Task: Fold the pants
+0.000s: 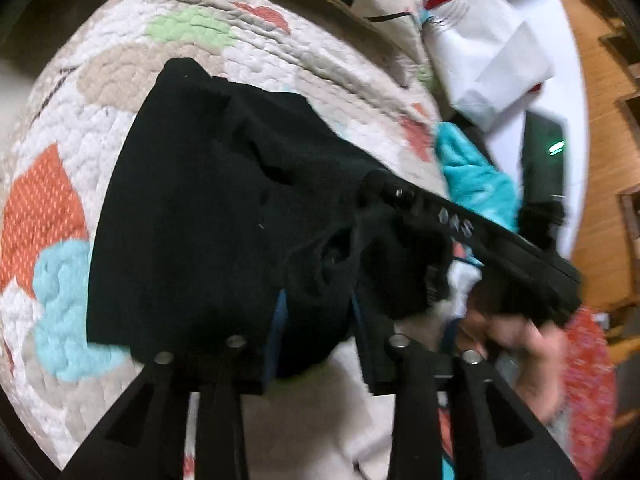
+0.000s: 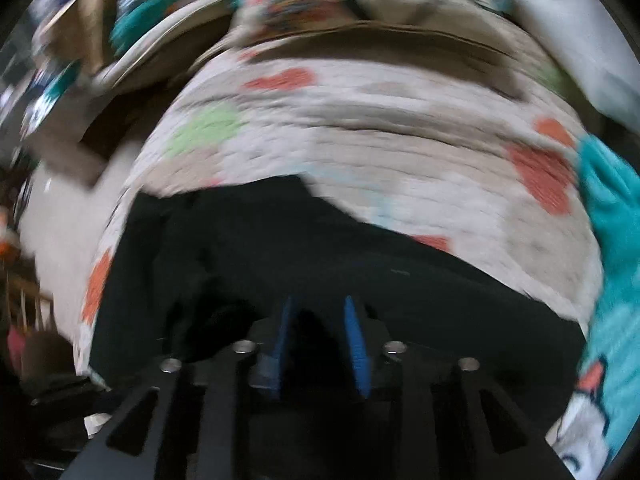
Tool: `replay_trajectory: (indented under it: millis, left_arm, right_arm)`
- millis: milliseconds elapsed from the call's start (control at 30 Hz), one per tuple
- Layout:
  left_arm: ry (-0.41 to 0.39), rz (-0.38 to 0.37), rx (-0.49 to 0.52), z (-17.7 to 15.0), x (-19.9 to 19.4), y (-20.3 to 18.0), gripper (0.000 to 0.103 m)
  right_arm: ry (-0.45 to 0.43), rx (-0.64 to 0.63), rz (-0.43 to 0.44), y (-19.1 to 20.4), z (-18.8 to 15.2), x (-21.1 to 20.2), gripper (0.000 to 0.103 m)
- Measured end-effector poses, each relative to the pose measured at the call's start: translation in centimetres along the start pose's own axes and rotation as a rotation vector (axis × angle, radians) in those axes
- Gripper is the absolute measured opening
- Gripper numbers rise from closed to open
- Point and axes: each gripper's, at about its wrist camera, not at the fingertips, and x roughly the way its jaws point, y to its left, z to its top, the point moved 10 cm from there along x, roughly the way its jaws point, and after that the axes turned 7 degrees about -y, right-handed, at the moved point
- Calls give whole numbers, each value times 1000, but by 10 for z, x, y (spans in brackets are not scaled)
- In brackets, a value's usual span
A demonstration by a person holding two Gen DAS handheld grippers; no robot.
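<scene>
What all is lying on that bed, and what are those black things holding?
pants: one, black, on the quilt, bunched between both grippers
quilt: one, white with orange, green, blue and beige patches, covering the bed
teal cloth: one, fluffy, at the quilt's right edge
white cloth: one, with red marks, beyond the teal cloth
left gripper: black, blue pads, pants between its fingers
right gripper: black, blue pads, pants between its fingers
hand: one, blurred, holding the right gripper

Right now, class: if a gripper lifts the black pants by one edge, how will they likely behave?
The black pants would probably sag limply: they already bunch where the left gripper meets them. They seem light, draping over the quilt without visibly denting it. The soft fabric is unlikely to roll.
</scene>
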Motion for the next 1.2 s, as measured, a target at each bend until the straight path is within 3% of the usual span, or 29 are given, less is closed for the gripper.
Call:
replay_trajectory:
  millis: [100, 233, 300, 367, 500, 600, 700, 733, 767, 900, 933, 1033, 1133, 1167, 1200]
  left_arm:
    - [-30, -40, -52, -1, -26, 13, 40]
    - [-103, 39, -129, 5, -49, 53, 41]
    - [-135, 92, -149, 10, -55, 72, 41]
    - [-158, 135, -147, 13, -58, 81, 41]
    - [-159, 164, -142, 10, -61, 92, 41]
    - [-182, 157, -139, 15, -66, 94, 41]
    - [-182, 138, -153, 15, -65, 95, 41]
    - [-180, 133, -156, 14, -62, 95, 41]
    - [-176, 129, -157, 13, -61, 95, 41]
    - [-159, 123, -161, 7, -57, 95, 41]
    - [-161, 122, -156, 6, -59, 95, 41]
    - [-182, 137, -124, 8, -65, 93, 41]
    - [-189, 135, -122, 9, -69, 93, 41]
    - [-188, 133, -125, 8, -70, 93, 41]
    - [-189, 131, -128, 9, -71, 94, 41]
  right_arm:
    - [-71, 116, 62, -12, 10, -16, 36]
    - [-100, 153, 263, 27, 16, -31, 36]
    - [-76, 120, 306, 54, 8, -29, 36]
    - [-46, 73, 280, 74, -3, -21, 36]
    - [21, -125, 88, 85, -32, -5, 35]
    - [36, -250, -150, 53, -46, -14, 36]
    - [16, -298, -505, -12, -46, -34, 37]
    - [-3, -269, -577, -30, -45, -43, 37]
    - [-24, -217, -552, -35, -43, -49, 38]
    - [-115, 67, 48, 22, -33, -61, 38]
    - [-110, 80, 127, 37, -32, -61, 38]
    - [-60, 44, 206, 76, -39, -45, 38]
    - [17, -14, 111, 84, -53, -14, 38]
    - [39, -13, 100, 82, -58, -5, 33]
    - [46, 15, 123, 82, -63, -2, 9]
